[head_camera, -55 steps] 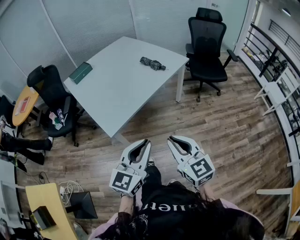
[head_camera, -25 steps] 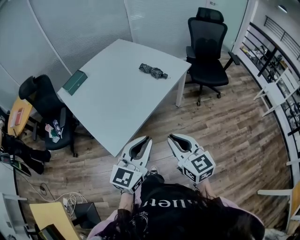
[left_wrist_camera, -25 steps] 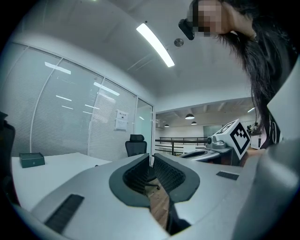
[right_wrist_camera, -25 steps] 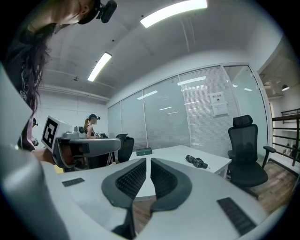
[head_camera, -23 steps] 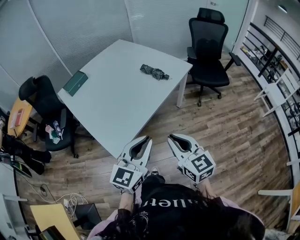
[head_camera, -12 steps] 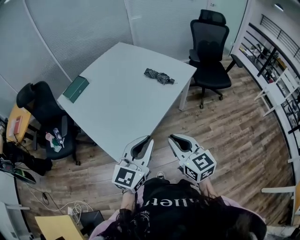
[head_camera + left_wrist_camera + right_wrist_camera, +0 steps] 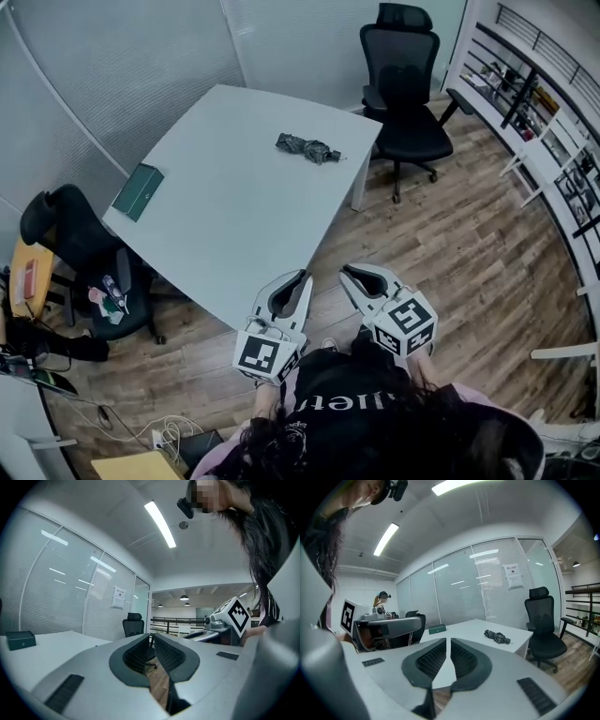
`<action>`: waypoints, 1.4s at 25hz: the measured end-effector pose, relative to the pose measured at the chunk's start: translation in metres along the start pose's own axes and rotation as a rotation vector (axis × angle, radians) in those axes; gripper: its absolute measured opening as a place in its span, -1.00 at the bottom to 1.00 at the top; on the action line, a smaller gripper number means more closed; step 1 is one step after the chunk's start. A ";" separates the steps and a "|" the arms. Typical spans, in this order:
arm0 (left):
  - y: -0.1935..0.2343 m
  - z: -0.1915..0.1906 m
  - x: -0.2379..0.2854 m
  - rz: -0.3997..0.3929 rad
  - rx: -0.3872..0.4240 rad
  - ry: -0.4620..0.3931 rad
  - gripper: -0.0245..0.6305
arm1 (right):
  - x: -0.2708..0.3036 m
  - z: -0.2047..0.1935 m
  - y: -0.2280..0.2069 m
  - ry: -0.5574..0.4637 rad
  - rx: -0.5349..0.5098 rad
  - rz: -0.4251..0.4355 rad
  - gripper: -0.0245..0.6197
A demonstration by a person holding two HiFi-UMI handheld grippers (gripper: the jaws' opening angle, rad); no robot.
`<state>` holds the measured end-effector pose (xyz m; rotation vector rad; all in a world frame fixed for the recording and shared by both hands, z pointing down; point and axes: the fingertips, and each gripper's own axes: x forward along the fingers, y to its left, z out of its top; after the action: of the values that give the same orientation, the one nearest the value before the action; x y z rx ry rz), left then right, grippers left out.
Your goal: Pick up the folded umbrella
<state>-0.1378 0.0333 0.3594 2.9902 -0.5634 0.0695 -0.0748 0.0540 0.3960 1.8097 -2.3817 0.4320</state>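
the folded umbrella (image 7: 306, 147) lies flat on the white surface (image 7: 234, 197), on its far right part, not far from the corner where a black office chair (image 7: 405, 84) stands on the wooden floor (image 7: 450, 244). it is dark and closed, and nothing touches it. the right gripper view shows the umbrella (image 7: 497, 636) too, on the right end of the surface, with the chair (image 7: 541, 620) just behind that corner. a green box (image 7: 138, 191) lies near the left edge of the same surface, well apart from the umbrella. a second black chair (image 7: 75, 239) stands beside the left side of the surface; there are small things on its seat, but i cannot tell what they are.

the left hand-held gripper (image 7: 302, 277) is in front of the person's body, near the closest corner of the surface. its jaws are together: the ribbed pads meet at the tips and nothing is between them. the right hand-held gripper (image 7: 347, 272) is just beside it, over the floor, and the two do not touch. its jaws are together as well, with only a thin slit between the pads, and it holds nothing. both point toward the surface, and both are well apart from the umbrella.
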 end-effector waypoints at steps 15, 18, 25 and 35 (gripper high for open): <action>0.049 -0.005 0.070 0.088 -0.006 0.032 -0.77 | 0.059 0.009 -0.070 0.023 0.020 0.078 -0.80; 0.058 -0.003 0.100 0.115 -0.011 0.028 -0.77 | 0.072 0.015 -0.098 0.037 0.013 0.106 -0.80; 0.063 0.007 0.176 0.179 -0.015 0.029 -0.77 | 0.086 0.035 -0.173 0.043 0.014 0.168 -0.80; 0.071 0.009 0.246 0.262 0.001 0.062 -0.77 | 0.104 0.042 -0.243 0.061 0.022 0.239 -0.80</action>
<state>0.0650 -0.1221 0.3723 2.8848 -0.9427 0.1809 0.1324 -0.1140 0.4208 1.5003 -2.5693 0.5314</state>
